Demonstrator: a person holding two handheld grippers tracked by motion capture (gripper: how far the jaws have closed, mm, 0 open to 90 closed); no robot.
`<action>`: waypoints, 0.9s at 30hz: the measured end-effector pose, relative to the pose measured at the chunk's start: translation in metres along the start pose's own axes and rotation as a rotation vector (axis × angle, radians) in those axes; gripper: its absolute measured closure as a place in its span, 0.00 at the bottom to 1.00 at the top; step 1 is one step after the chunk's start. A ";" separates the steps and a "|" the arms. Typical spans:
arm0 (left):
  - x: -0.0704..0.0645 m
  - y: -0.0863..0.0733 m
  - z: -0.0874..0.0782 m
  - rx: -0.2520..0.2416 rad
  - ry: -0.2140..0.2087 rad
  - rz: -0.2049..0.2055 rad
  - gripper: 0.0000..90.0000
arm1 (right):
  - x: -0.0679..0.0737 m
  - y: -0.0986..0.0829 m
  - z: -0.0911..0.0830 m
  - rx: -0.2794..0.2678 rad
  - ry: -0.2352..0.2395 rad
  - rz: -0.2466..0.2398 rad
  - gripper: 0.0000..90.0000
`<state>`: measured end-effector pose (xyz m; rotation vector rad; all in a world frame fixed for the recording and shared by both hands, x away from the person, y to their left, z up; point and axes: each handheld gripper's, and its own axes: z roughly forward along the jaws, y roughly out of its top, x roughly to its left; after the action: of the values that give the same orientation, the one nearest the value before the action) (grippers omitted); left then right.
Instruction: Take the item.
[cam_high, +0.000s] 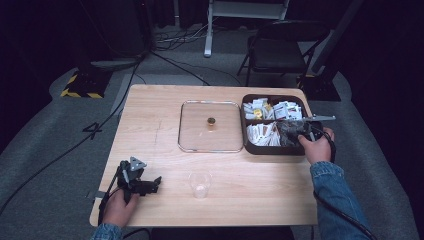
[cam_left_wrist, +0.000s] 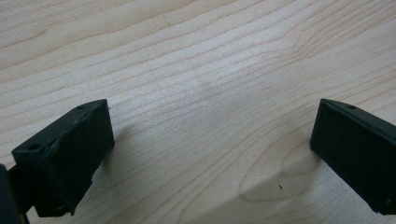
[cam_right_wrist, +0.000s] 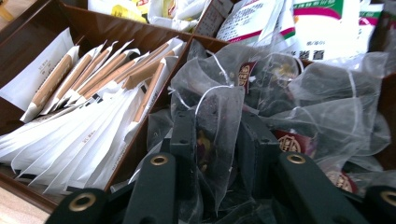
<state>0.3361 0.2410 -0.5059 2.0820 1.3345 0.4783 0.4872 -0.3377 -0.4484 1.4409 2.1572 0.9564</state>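
A dark brown compartment box (cam_high: 273, 150) stands at the table's right side. My right gripper (cam_high: 294, 132) reaches into its front right compartment, which holds a heap of clear mesh tea bags (cam_right_wrist: 327, 93). In the right gripper view the gripper (cam_right_wrist: 218, 145) is shut on one mesh tea bag (cam_right_wrist: 217, 112) with dark leaves inside, pinched between the two black jaws. My left gripper (cam_high: 156, 182) rests low at the front left of the table. It (cam_left_wrist: 210, 154) is open, with bare wood between its jaws.
A clear plastic cup (cam_high: 200, 185) stands near the front middle. A square glass lid (cam_high: 195, 135) with a gold knob (cam_high: 211, 122) lies left of the box. White sachets (cam_right_wrist: 88, 102) fill the front left compartment, and printed packets (cam_right_wrist: 322, 28) the back ones. A folding chair (cam_high: 280, 50) stands beyond the table.
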 end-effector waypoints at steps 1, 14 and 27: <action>0.000 0.000 0.000 -0.001 0.000 0.001 0.00 | 0.000 0.000 -0.001 -0.002 -0.002 -0.004 0.79; 0.000 0.000 0.000 -0.002 0.000 0.001 0.00 | 0.002 0.006 -0.022 -0.128 0.059 0.032 0.80; 0.000 0.000 0.000 -0.001 0.000 0.001 0.00 | 0.018 0.014 -0.047 -0.280 0.111 -0.005 0.80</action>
<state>0.3363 0.2411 -0.5060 2.0816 1.3329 0.4796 0.4590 -0.3338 -0.4044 1.2739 2.0014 1.3053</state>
